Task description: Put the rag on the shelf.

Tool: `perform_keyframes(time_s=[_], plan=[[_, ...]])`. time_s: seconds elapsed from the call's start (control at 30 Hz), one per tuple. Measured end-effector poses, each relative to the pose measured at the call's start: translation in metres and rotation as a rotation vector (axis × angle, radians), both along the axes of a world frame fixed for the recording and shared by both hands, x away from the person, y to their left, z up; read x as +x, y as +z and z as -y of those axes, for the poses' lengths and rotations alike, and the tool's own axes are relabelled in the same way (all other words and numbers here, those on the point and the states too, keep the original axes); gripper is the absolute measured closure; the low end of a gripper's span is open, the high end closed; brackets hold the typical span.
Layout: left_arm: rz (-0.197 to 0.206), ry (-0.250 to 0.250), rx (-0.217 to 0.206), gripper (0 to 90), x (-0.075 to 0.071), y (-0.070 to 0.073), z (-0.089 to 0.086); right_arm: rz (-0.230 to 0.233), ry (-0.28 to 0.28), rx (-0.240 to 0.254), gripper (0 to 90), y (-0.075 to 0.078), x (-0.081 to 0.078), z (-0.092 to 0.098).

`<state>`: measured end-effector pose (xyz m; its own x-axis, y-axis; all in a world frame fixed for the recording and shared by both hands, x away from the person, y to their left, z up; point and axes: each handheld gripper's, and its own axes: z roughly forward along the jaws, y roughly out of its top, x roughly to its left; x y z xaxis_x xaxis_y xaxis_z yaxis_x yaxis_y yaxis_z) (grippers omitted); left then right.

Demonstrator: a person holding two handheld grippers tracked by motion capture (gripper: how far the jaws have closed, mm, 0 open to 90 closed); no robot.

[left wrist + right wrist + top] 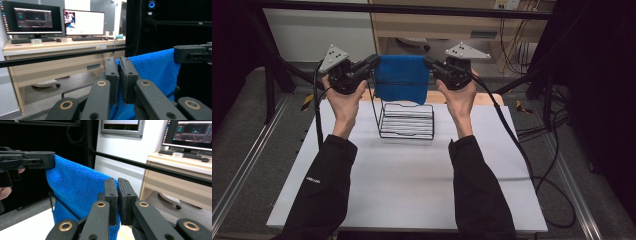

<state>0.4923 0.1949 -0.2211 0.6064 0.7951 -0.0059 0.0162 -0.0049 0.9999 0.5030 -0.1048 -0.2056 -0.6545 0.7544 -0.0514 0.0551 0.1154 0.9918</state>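
Both grippers, left [373, 62] and right [430, 63], clamp the blue cloth's [402, 77] top corners, stretched level, seemingly just above the wire rack [407, 121] near the table's [412, 180] far edge.

1. Blue cloth [401, 79]: soft terry pile, fuzzy and matt.
2. Wire rack [407, 121]: thin black metal wire, smooth with a slight sheen.
3. Tabletop [412, 175]: pale, smooth, matt sheet surface.
4. Left gripper [119, 72] and right gripper [117, 192]: matt black plastic jaws with brass-coloured pivot bushings.
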Motion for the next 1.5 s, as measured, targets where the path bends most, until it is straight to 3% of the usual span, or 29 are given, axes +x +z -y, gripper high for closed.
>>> perform_keyframes(time_s=[0.13, 0.43, 0.73, 1.17, 1.5], plan=[[0.005, -0.013, 0.042, 85.5, -0.005, -0.003, -0.001, -0.008, 0.024, 0.007, 86.7, -0.003, -0.005, 0.004], [-0.019, -0.041, 0.05, 85.3, -0.015, -0.01, -0.003, -0.019, 0.057, -0.015, 86.6, -0.006, -0.015, 0.007], [-0.075, -0.063, 0.055, 84.8, -0.021, -0.02, -0.007, -0.083, 0.101, -0.05, 86.4, -0.013, -0.027, 0.006], [-0.146, -0.072, 0.12, 83.3, -0.023, -0.027, -0.008, -0.122, 0.131, -0.108, 86.2, -0.021, -0.032, 0.005], [-0.193, -0.082, 0.143, 78.8, -0.023, -0.028, -0.011, -0.148, 0.133, -0.118, 85.9, -0.035, -0.028, 0.006]])
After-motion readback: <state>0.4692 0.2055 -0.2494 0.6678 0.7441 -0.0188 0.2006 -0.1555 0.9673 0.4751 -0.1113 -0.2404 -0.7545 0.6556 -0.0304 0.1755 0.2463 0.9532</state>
